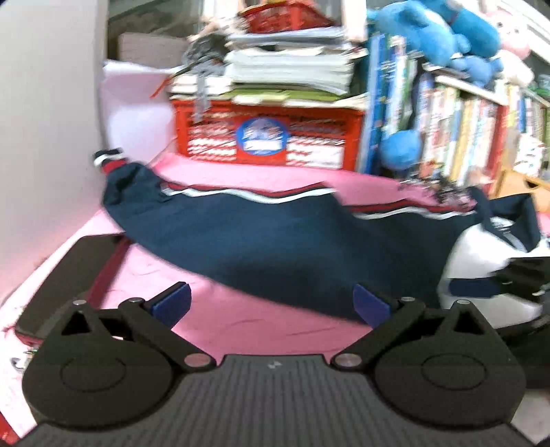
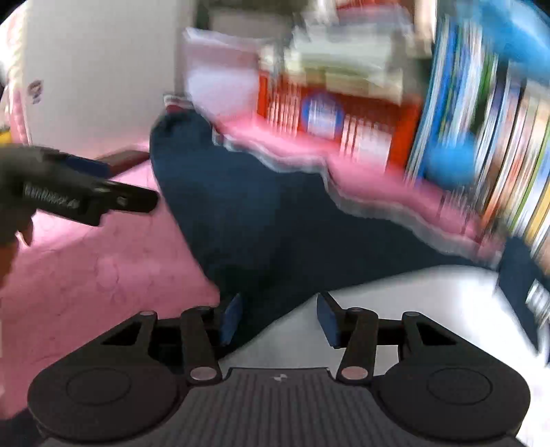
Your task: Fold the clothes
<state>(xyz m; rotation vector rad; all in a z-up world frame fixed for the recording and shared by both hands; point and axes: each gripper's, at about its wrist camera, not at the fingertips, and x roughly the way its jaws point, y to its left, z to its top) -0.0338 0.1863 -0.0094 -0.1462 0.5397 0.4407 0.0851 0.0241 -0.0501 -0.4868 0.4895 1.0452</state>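
A navy garment (image 1: pixel 275 240) with red and white stripes along its far edge lies spread on a pink sheet (image 1: pixel 240 323). At its right end is a white part (image 1: pixel 474 254). My left gripper (image 1: pixel 271 304) is open wide over the sheet at the garment's near edge, with nothing between its pads. The right gripper (image 1: pixel 481 287) shows at the right edge, against the white part. The right wrist view is blurred. There my right gripper (image 2: pixel 280 319) hangs with jaws partly apart over the seam between navy garment (image 2: pixel 257 213) and white part (image 2: pixel 412 302). The left gripper (image 2: pixel 86 192) is at far left.
A red crate (image 1: pixel 268 137) stacked with papers stands behind the garment. Upright books (image 1: pixel 464 137) and blue plush toys (image 1: pixel 447 31) fill the back right. A dark flat case (image 1: pixel 68 275) lies on the sheet at left. A white wall (image 1: pixel 44 137) bounds the left side.
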